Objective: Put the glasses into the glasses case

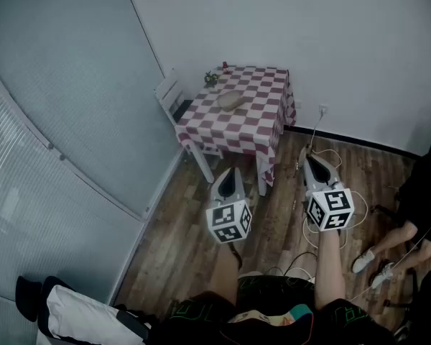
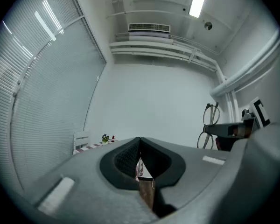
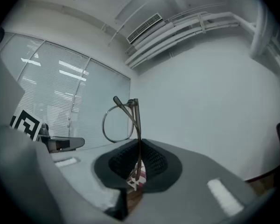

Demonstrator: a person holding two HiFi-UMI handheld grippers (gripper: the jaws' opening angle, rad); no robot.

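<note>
A tan oval glasses case (image 1: 230, 99) lies on a table with a red-and-white checked cloth (image 1: 248, 124), some way ahead of me. Both grippers hang over the wooden floor, short of the table. My right gripper (image 1: 310, 158) (image 3: 140, 146) is shut on thin-rimmed glasses (image 3: 132, 102), which stand upright from its jaws with a round lens ring to the left. The same glasses (image 2: 210, 125) show at the right of the left gripper view. My left gripper (image 1: 230, 171) (image 2: 139, 146) is shut with nothing in it.
A small potted plant (image 1: 211, 78) stands at the table's far left corner, and a white chair (image 1: 171, 95) is beside the table. A glass wall with blinds runs along the left. A seated person (image 1: 416, 214) and loose cables (image 1: 309, 228) are at the right.
</note>
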